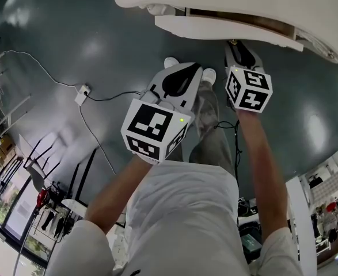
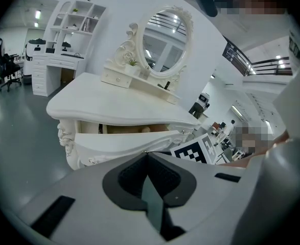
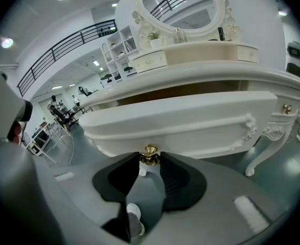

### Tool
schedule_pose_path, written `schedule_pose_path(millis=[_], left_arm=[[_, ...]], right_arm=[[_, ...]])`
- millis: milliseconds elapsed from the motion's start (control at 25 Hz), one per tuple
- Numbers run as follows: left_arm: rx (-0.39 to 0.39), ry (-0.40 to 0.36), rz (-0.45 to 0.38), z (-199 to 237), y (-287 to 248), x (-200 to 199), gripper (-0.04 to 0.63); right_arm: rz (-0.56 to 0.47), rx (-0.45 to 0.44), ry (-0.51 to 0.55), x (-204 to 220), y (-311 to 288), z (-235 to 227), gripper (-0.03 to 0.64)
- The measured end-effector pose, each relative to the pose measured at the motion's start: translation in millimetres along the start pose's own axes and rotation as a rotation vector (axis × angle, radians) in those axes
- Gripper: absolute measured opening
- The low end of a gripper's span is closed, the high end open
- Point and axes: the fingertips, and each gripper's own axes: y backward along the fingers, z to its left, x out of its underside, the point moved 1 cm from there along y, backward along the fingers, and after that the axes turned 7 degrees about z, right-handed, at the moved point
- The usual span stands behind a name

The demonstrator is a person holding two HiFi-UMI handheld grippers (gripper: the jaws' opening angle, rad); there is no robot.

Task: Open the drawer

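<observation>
In the head view my right claw reaches toward one o'clock, under the drawer, and the grip itself is hidden there. Only the right gripper view shows it: my jaws are clamped on the small gold knob, at twelve o'clock of my pads. The left gripper view alone shows my left claw, jaws together on nothing. The drawer is white with a curved front. It stands partly out of the dressing table, with a wood-brown gap above its front.

Drawer int. mostly out of view
</observation>
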Motion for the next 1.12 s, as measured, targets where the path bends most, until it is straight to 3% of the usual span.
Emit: schedule_pose_path(millis=[1120], left_arm=[[-0.013,0.028,0.009,4.5,3.5,17.7,0.009]], right_arm=[[0.065,-0.024,-0.018,68.6,38.3,13.5,0.137]])
